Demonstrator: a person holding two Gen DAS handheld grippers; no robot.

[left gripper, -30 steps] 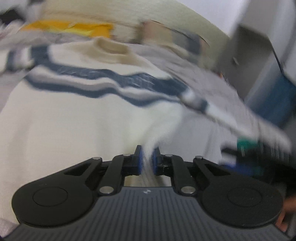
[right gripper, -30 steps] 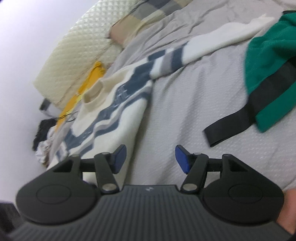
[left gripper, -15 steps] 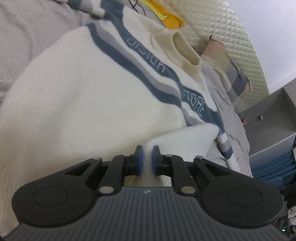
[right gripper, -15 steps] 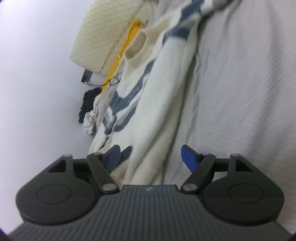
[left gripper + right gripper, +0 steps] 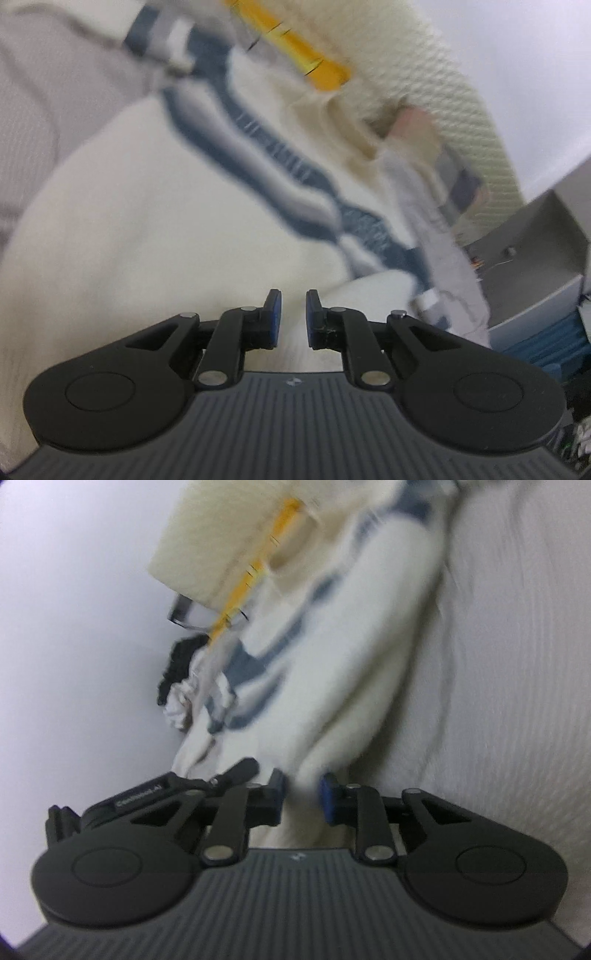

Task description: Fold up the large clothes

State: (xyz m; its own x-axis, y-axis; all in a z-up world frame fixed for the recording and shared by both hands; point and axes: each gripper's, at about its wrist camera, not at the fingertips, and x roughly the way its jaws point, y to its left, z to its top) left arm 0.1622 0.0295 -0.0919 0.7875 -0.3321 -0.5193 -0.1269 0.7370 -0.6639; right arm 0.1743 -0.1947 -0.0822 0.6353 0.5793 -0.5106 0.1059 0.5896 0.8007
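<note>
Early in fold w/ sweater (image 5: 155, 236) mostly flat on bed (image 5: 517, 664): left gripper (image 5: 291, 314) pinching sweater hem, right gripper (image 5: 303, 794) just closed on its edge, folding left.

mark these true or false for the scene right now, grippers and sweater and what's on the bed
1. The right gripper grips the cream sweater. True; its jaws have just been closing on it.
2. The sweater is plain. False: blue and grey stripes cross it.
3. The left gripper is shut on sweater fabric. True.
4. The sweater hangs on a rack. False: it lies on the grey bedsheet.
5. A yellow item lies beyond the collar. True.
</note>
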